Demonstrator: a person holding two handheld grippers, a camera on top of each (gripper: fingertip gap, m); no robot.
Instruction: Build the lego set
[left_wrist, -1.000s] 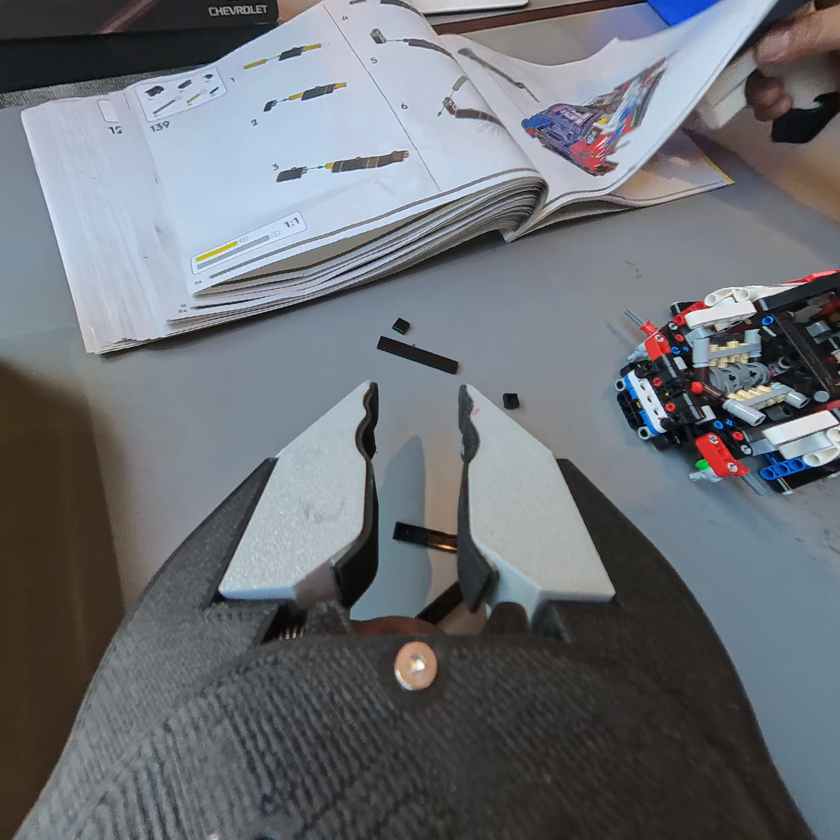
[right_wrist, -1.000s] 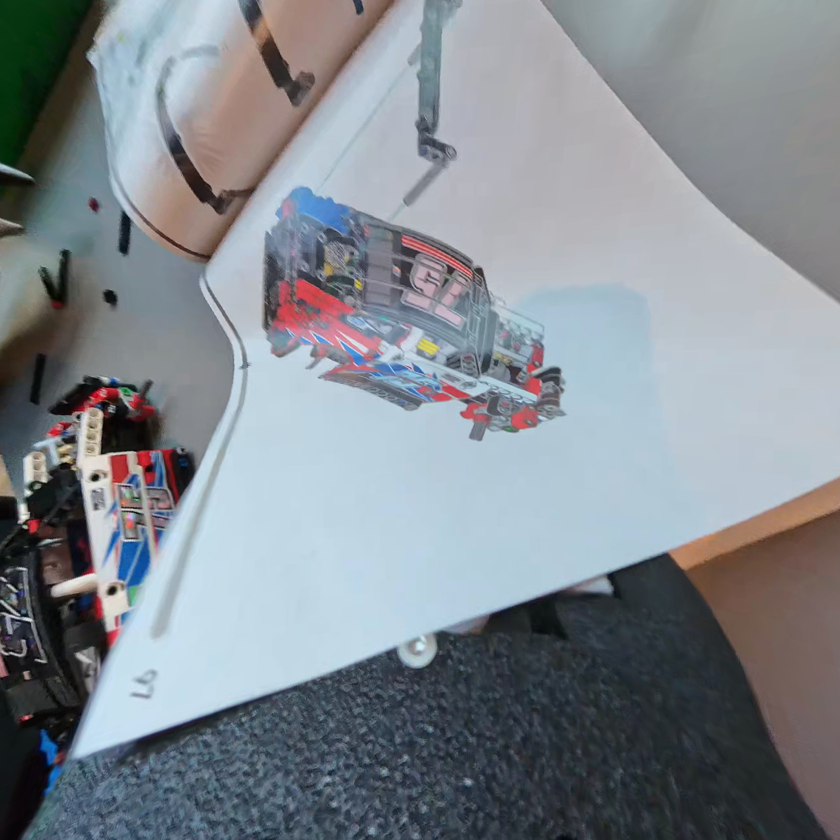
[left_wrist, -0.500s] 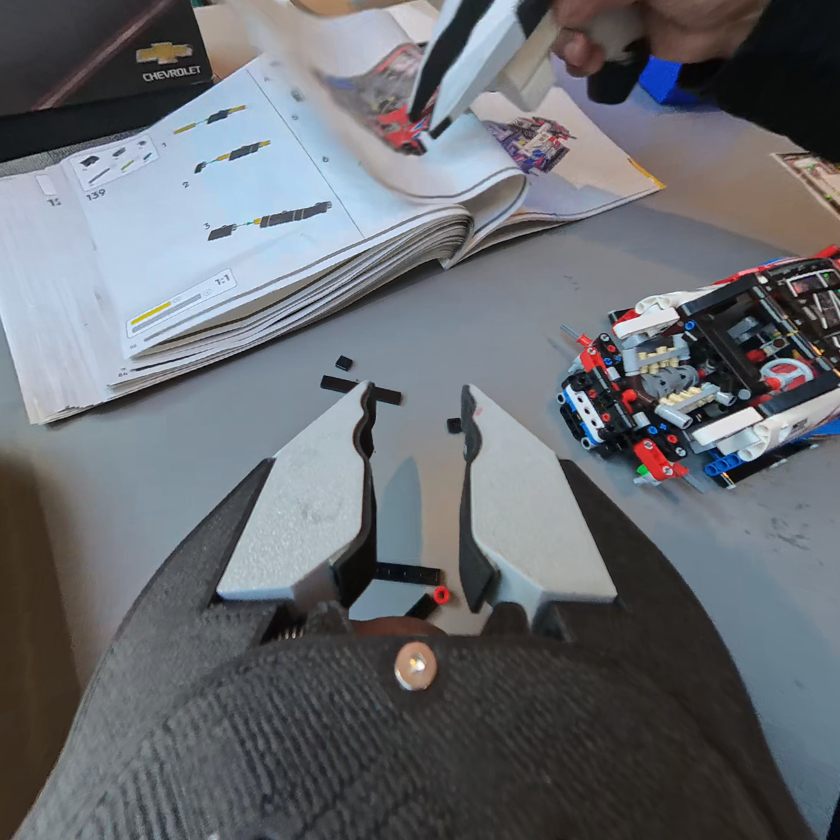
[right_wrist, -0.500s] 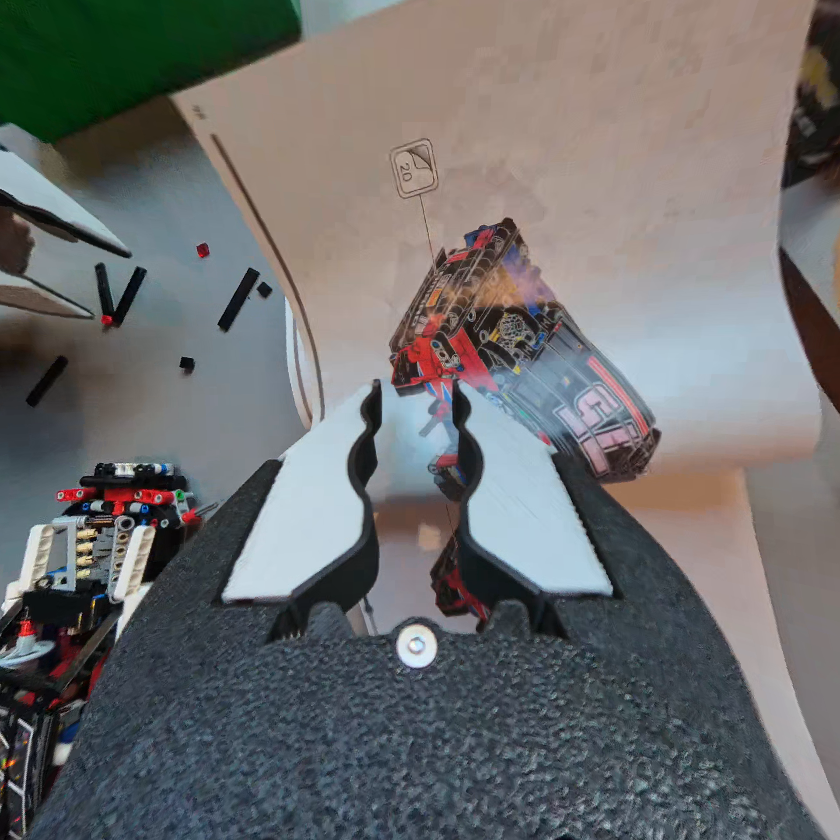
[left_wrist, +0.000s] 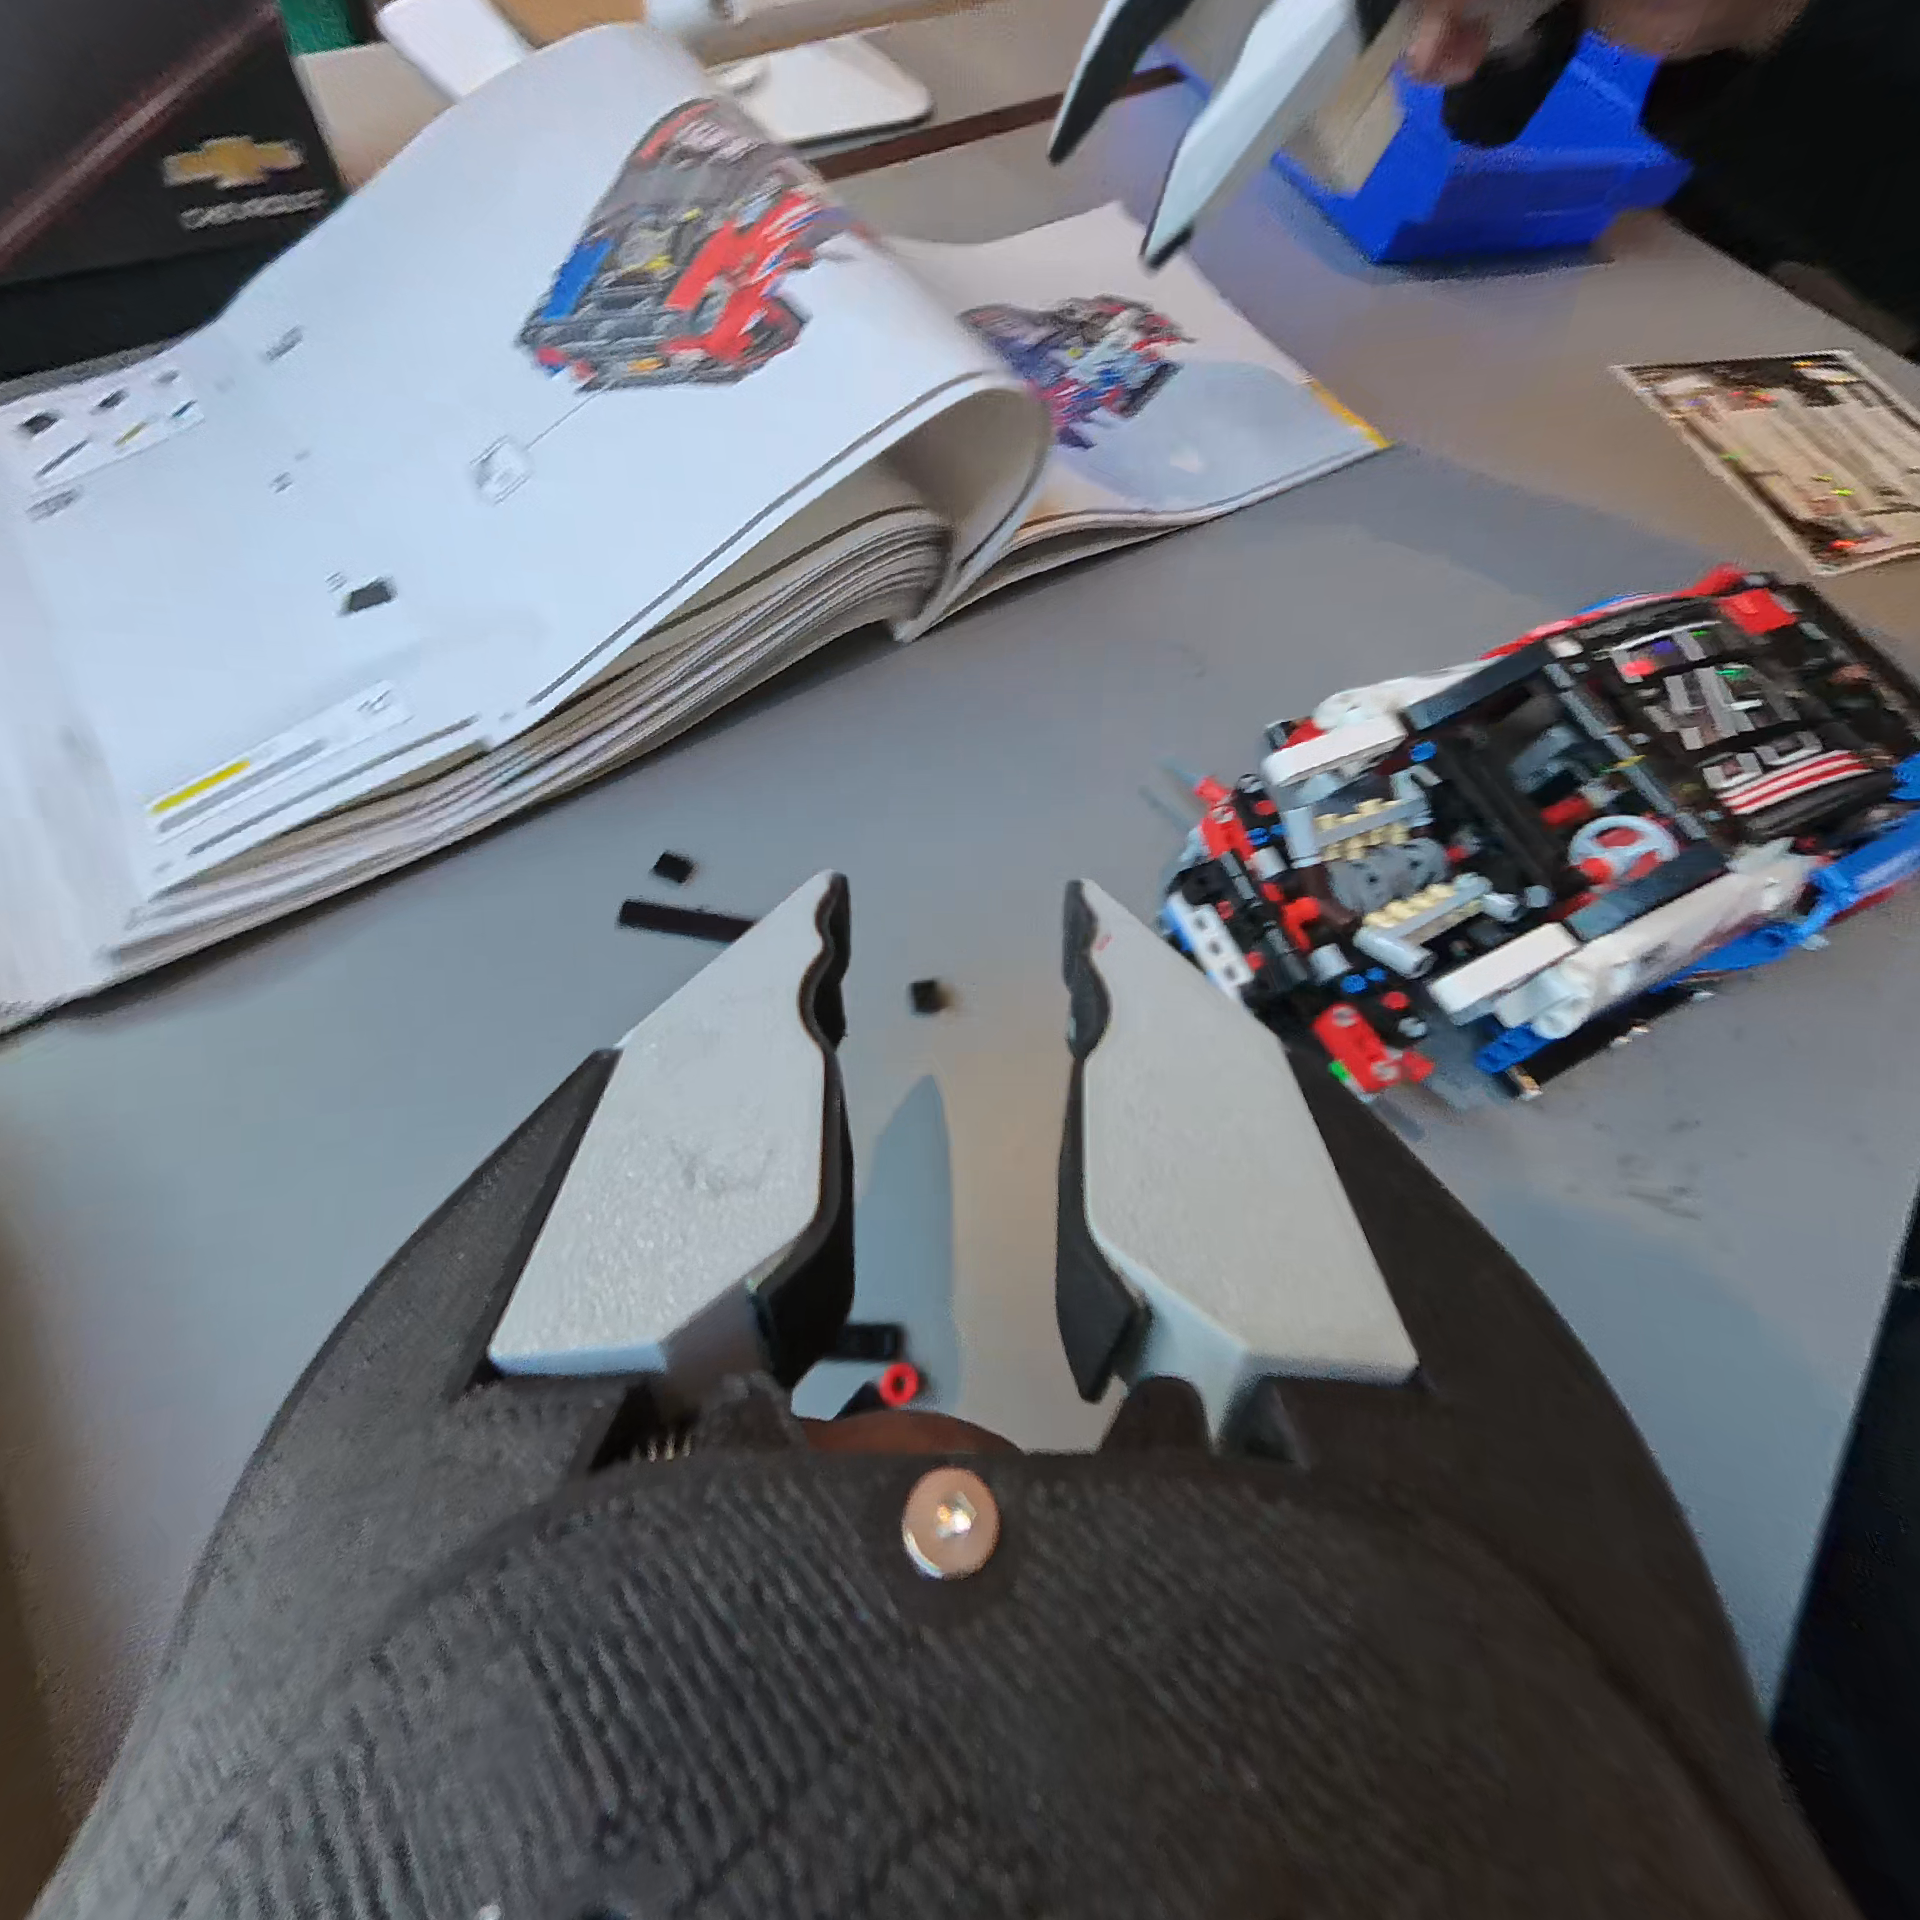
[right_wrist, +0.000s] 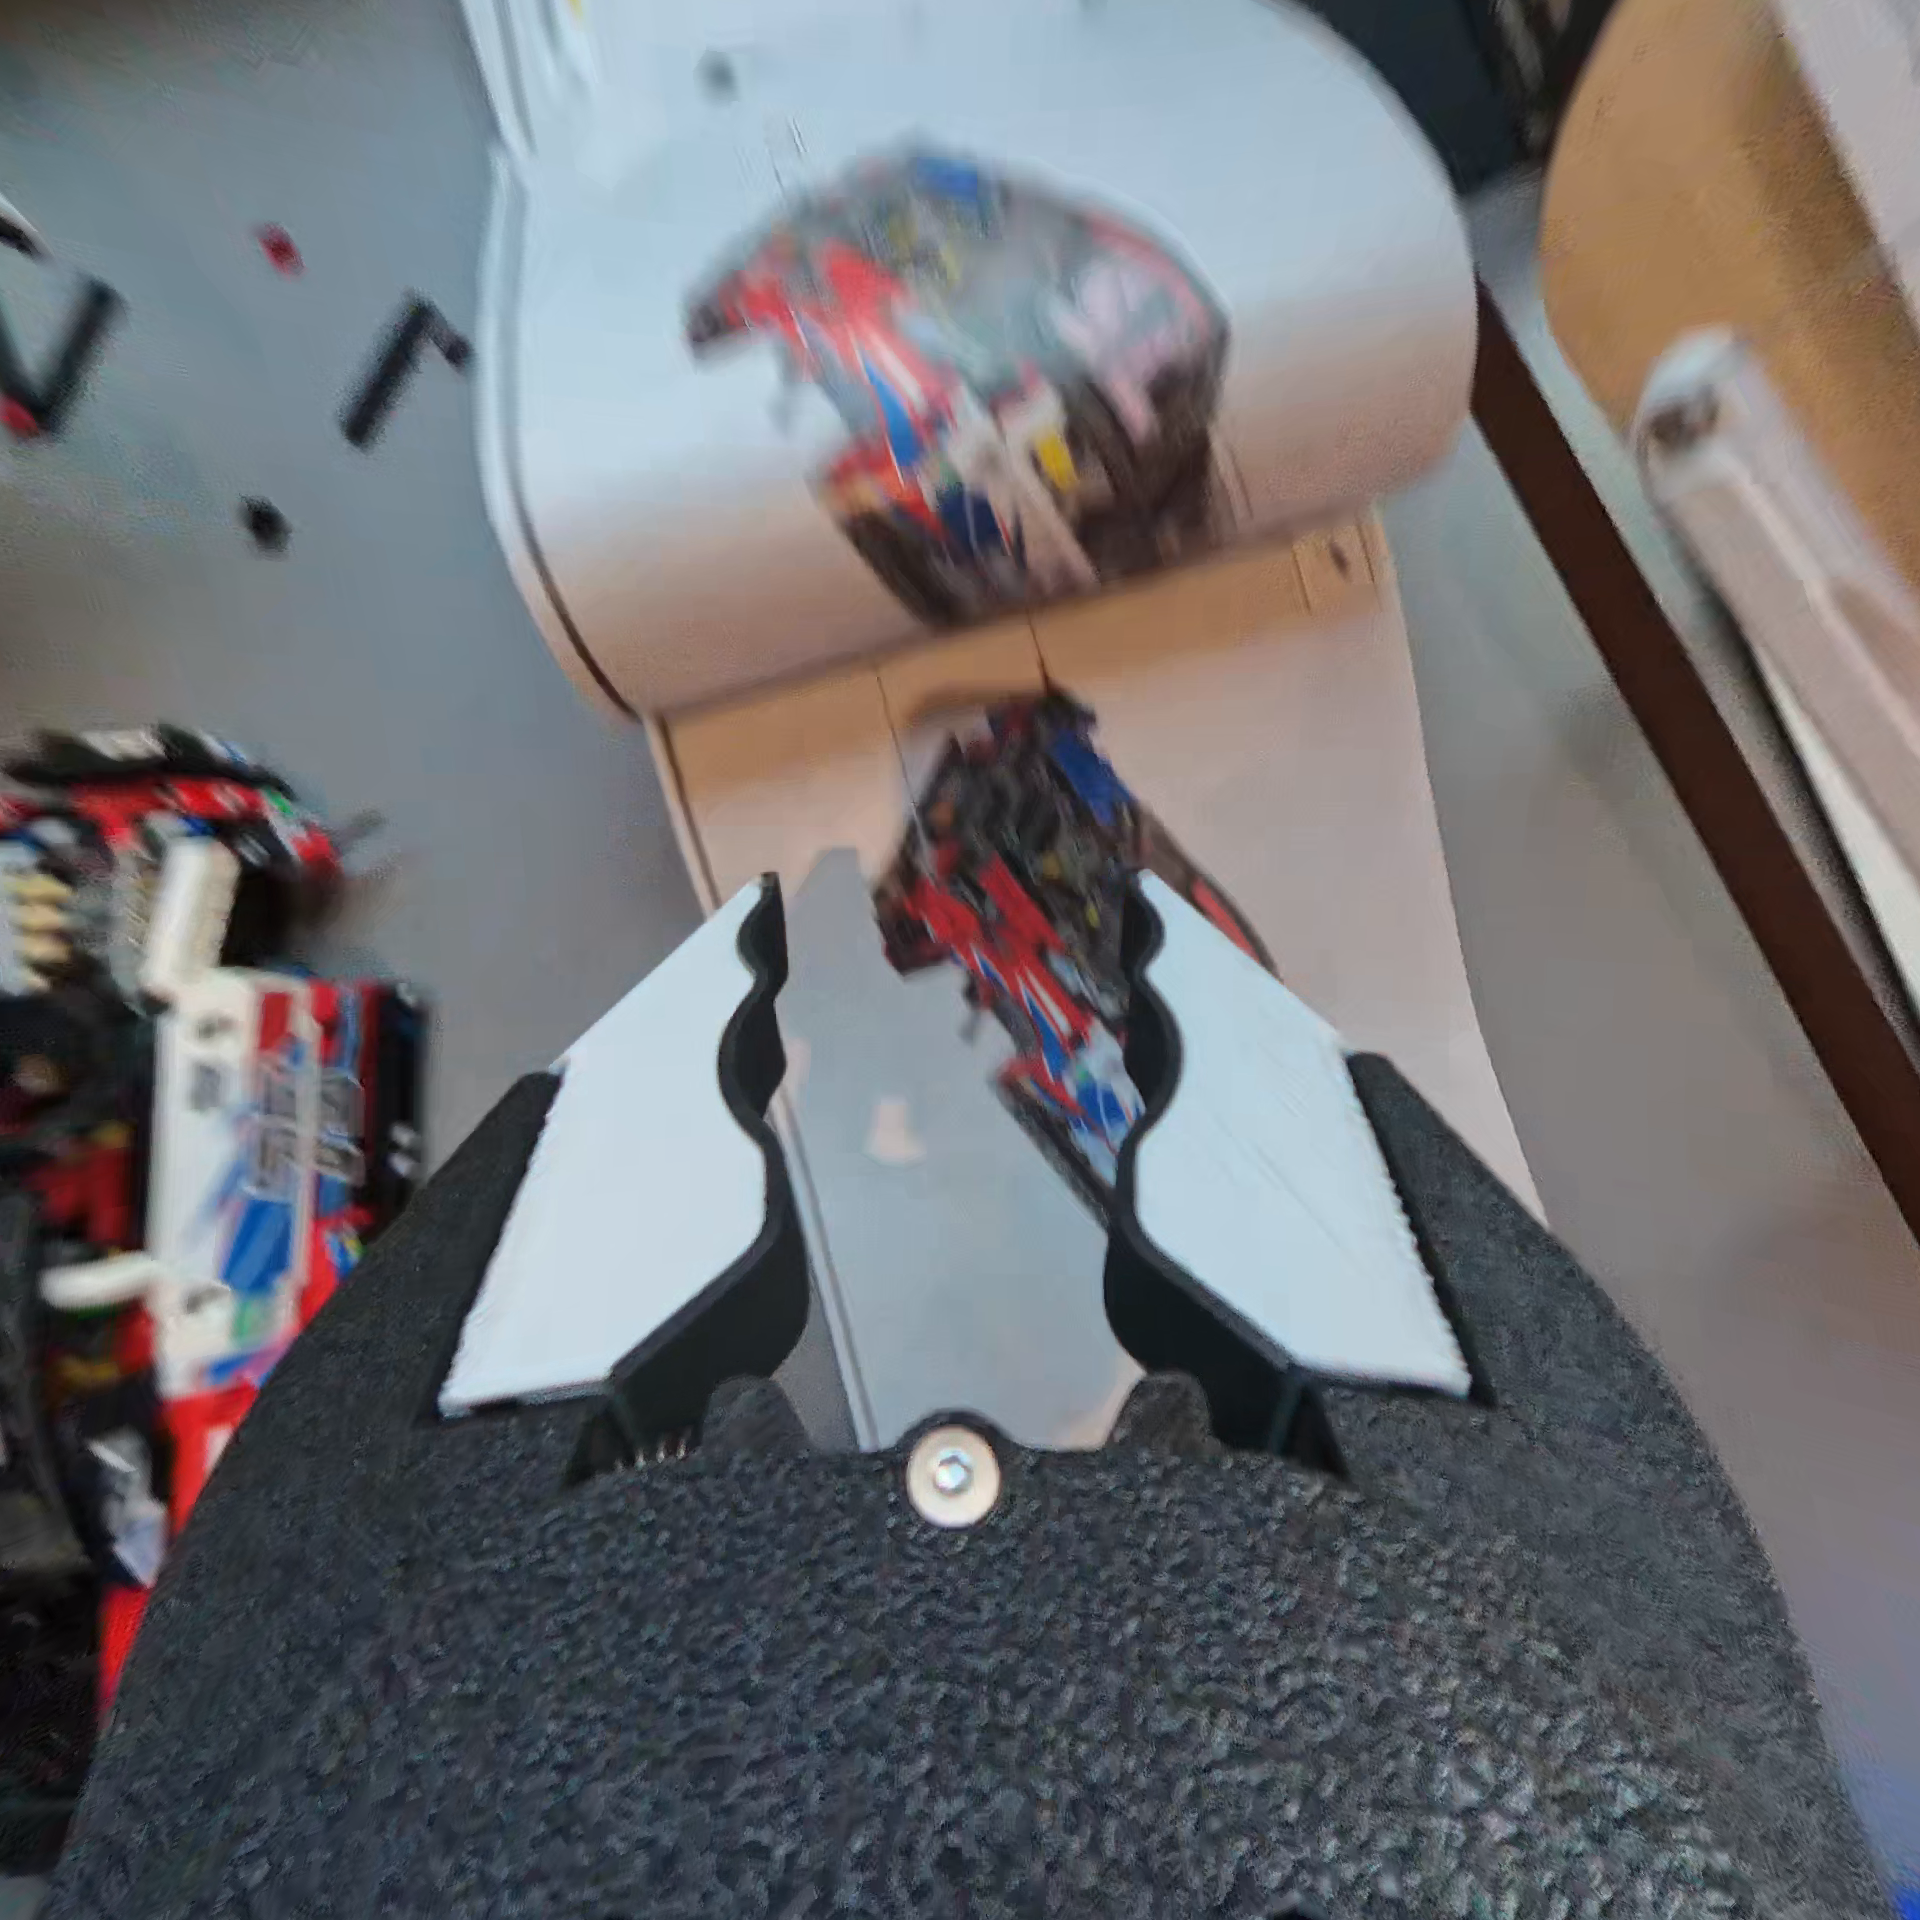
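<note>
The partly built lego car (left_wrist: 1558, 862), in red, white, blue and black, sits on the grey table (left_wrist: 1039, 707) at the right; it also shows blurred in the right wrist view (right_wrist: 208, 1039). The open instruction booklet (left_wrist: 468, 468) lies at the far left with one page curled over (right_wrist: 987, 364). My left gripper (left_wrist: 951, 904) is open and empty, low over the table. A small black piece (left_wrist: 928, 994) lies between its tips. My right gripper (right_wrist: 956, 904) is open and empty above the booklet's right-hand page; it also shows in the left wrist view (left_wrist: 1195, 125).
A black strip (left_wrist: 675, 920) and a small black piece (left_wrist: 673, 865) lie before the booklet. A black piece (left_wrist: 868, 1340) and a red ring (left_wrist: 899, 1382) lie under my left gripper. A blue bin (left_wrist: 1507, 177), a sticker sheet (left_wrist: 1787, 457) and a black box (left_wrist: 156, 177) stand around. The left gripper's tips are roughly 25 cm from the right gripper's.
The right gripper carried a booklet page over to the left, opened wider and lifted off it. The page now curls over the spine. The left gripper shifted, so the car sits nearer.
</note>
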